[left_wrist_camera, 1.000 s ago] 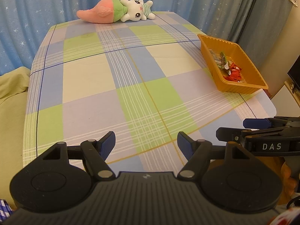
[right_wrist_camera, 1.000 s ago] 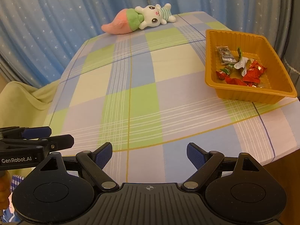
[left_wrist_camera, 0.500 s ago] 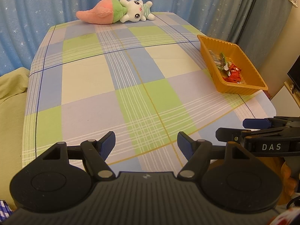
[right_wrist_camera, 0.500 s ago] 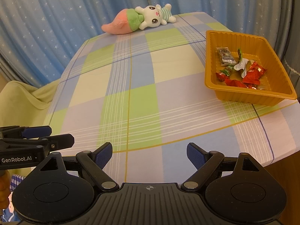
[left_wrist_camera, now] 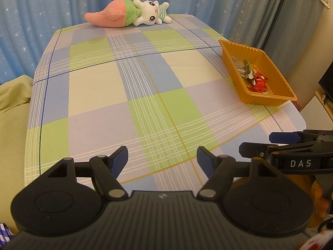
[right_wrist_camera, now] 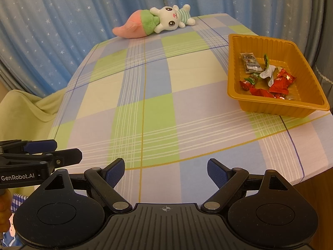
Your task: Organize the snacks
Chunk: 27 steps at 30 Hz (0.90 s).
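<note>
An orange plastic tray (right_wrist_camera: 247,95) stands at the table's right side and holds several wrapped snacks (right_wrist_camera: 278,83), red, green and white. It also shows in the left wrist view (left_wrist_camera: 262,99). My left gripper (left_wrist_camera: 162,158) is open and empty above the table's near edge. My right gripper (right_wrist_camera: 165,170) is open and empty, also at the near edge, to the right of the left one. Each gripper shows in the other's view, the right (left_wrist_camera: 258,143) and the left (right_wrist_camera: 66,152). Both are well short of the tray.
A checked cloth covers the table (right_wrist_camera: 158,108). A plush rabbit in a pink carrot (right_wrist_camera: 154,24) lies at the far edge. Blue starred curtains (right_wrist_camera: 62,20) hang behind. A pale green cloth (right_wrist_camera: 25,110) lies left of the table.
Both grippers stay open and empty. The left view has drifted back slightly, so the tray sits a little further off. The right gripper has barely moved.
</note>
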Each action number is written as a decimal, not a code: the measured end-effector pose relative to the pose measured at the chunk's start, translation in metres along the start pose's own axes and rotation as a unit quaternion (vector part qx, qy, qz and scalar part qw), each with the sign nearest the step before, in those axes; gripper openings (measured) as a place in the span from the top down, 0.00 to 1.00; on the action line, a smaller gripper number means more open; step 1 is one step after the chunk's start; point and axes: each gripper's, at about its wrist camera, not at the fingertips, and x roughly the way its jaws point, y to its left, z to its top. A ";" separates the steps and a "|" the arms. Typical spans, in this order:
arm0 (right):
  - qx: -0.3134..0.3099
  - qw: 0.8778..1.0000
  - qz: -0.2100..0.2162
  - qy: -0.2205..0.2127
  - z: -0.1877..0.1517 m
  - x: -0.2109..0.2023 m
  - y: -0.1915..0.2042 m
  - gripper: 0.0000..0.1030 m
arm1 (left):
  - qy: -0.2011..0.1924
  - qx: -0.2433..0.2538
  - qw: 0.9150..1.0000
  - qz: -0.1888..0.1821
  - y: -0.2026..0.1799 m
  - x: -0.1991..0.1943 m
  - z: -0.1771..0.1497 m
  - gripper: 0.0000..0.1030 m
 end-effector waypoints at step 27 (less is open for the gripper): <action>0.003 1.000 -0.002 -0.002 0.001 -0.001 0.001 0.16 | -0.002 0.002 1.000 -0.001 -0.002 -0.001 0.005 0.31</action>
